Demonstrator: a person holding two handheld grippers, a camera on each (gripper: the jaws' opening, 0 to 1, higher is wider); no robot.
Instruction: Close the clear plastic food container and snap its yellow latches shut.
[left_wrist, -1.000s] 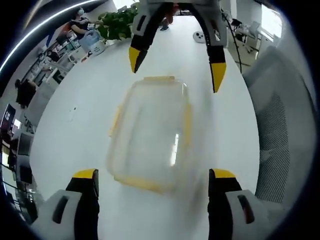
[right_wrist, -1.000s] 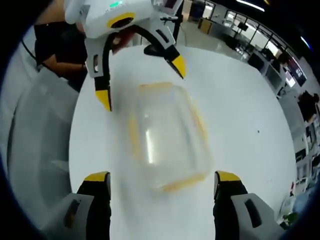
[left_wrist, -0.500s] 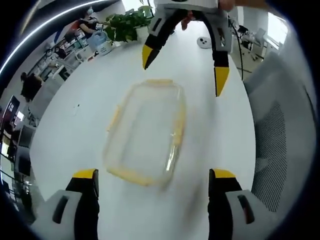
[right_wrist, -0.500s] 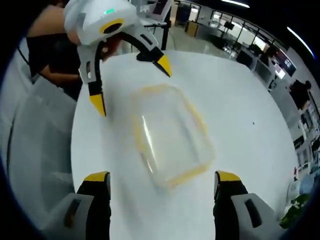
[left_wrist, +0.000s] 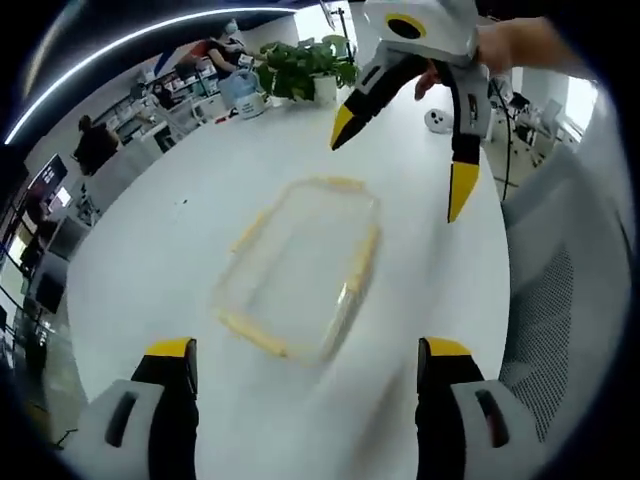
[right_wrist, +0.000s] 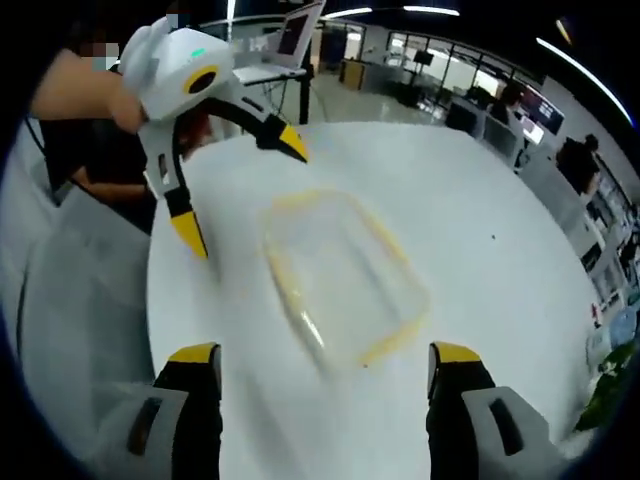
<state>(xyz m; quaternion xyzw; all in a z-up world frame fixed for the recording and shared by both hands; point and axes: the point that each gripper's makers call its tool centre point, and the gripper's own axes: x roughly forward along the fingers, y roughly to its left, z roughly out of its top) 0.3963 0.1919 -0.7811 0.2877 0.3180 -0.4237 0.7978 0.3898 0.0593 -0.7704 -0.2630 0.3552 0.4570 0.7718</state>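
A clear plastic food container (left_wrist: 300, 265) with yellow latches lies flat on the white table (left_wrist: 150, 270), lid on it. In the left gripper view my left gripper (left_wrist: 305, 360) stands open, short of the container's near end, nothing between its jaws. Beyond the far end hangs my right gripper (left_wrist: 405, 160), open and held by a hand. In the right gripper view the container (right_wrist: 340, 275) lies ahead of my open right gripper (right_wrist: 325, 365), and my left gripper (right_wrist: 240, 185) hangs open above the container's far left corner. Neither gripper touches the container.
A grey mesh chair (left_wrist: 560, 320) stands at the table's right edge. Potted plants (left_wrist: 305, 65) and a small white device (left_wrist: 438, 120) sit at the far end. People stand by desks (left_wrist: 95, 150) in the background. A person's dark-clothed body (right_wrist: 90, 120) is at the left.
Both views have pulled back and tilted, so the container looks smaller and more slanted. Each gripper stays open, the other one now further from the container.
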